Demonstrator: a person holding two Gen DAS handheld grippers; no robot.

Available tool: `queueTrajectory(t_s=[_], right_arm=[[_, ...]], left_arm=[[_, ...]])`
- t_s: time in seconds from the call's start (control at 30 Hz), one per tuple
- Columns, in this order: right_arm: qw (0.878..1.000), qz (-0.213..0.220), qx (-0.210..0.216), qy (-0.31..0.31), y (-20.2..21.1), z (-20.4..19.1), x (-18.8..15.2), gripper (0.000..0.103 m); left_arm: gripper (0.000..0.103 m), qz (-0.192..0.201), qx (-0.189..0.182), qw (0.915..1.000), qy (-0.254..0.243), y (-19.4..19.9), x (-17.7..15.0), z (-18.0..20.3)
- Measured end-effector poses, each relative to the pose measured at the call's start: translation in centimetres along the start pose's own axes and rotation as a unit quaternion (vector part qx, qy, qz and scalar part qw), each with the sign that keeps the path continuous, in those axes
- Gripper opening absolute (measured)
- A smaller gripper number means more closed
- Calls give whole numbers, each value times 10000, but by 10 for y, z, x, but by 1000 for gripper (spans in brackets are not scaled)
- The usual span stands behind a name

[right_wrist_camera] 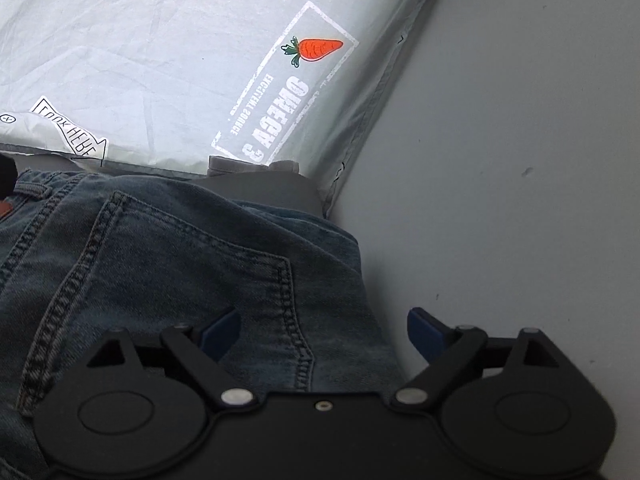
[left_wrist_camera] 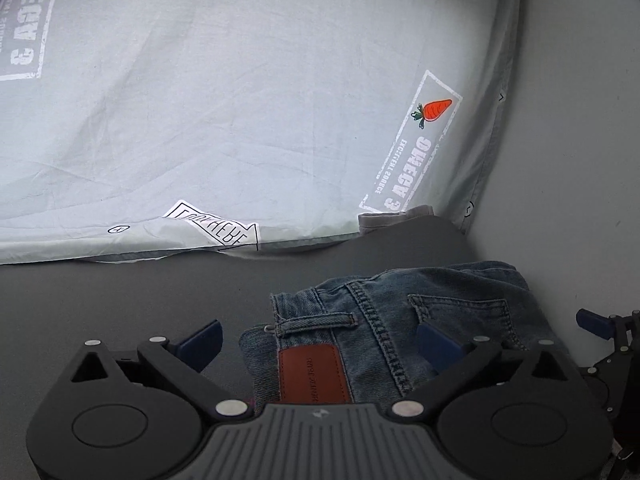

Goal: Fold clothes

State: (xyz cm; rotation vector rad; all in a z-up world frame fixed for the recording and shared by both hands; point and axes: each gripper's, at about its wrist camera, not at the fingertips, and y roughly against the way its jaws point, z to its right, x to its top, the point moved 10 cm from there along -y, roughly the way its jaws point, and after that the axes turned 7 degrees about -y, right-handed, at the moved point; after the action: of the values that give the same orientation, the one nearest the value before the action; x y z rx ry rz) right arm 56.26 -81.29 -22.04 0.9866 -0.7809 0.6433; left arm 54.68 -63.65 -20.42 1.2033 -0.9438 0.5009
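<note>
A folded pair of blue jeans [left_wrist_camera: 400, 300] lies on a dark grey sheet [left_wrist_camera: 120, 300], waistband toward me, with a brown leather patch [left_wrist_camera: 308, 372] showing. My left gripper [left_wrist_camera: 320, 340] is open and hovers over the waistband. One blue pad sits left of the denim and the other over the back pocket; neither presses on the cloth. In the right wrist view the jeans [right_wrist_camera: 160, 248] fill the lower left. My right gripper [right_wrist_camera: 324, 332] is open above their right edge, its right fingertip beyond the denim. Its tip [left_wrist_camera: 600, 324] also shows at the left view's right edge.
A pale grey duvet [left_wrist_camera: 240, 100] with a carrot print [left_wrist_camera: 436, 110] and "OMEGA 3" lettering lies behind the jeans. A plain light wall [right_wrist_camera: 520, 160] runs close along the right side. Bare dark sheet lies left of the jeans.
</note>
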Motion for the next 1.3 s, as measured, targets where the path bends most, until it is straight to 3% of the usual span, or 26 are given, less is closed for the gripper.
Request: queueTrajectory(t_s=[0.13, 0.23, 0.37, 0.67, 0.87, 1.03, 1.2, 1.3], right_arm=[[9988, 212, 412, -135, 65, -5, 23, 92], [9950, 341, 839, -416, 121, -11, 28, 99], [9829, 543, 1601, -732, 202, -28, 32, 102], [9508, 901, 2701, -1222, 332, -70, 38, 102], [9341, 1103, 3081, -1424, 401, -110, 42, 103], [9284, 1084, 3078, -1776, 468, -159, 38, 102], [9251, 1018, 3050, -2022, 543, -218, 25, 102], [9304, 900, 2969, -1951, 593, -255, 10, 102]], left_arm=[[102, 595, 20, 9982, 73, 81, 17, -15], [103, 987, 36, 9950, 141, 152, 20, -30], [103, 1391, 116, 9894, 399, 235, 12, -51], [103, 1458, 399, 9876, 433, 360, -14, -104], [103, 1285, 673, 9889, 308, 418, -36, -162], [103, 1304, 984, 9865, -52, 483, -57, -231], [103, 1288, 824, 9882, -13, 552, -93, -307], [103, 1383, 659, 9881, 113, 592, -120, -344]])
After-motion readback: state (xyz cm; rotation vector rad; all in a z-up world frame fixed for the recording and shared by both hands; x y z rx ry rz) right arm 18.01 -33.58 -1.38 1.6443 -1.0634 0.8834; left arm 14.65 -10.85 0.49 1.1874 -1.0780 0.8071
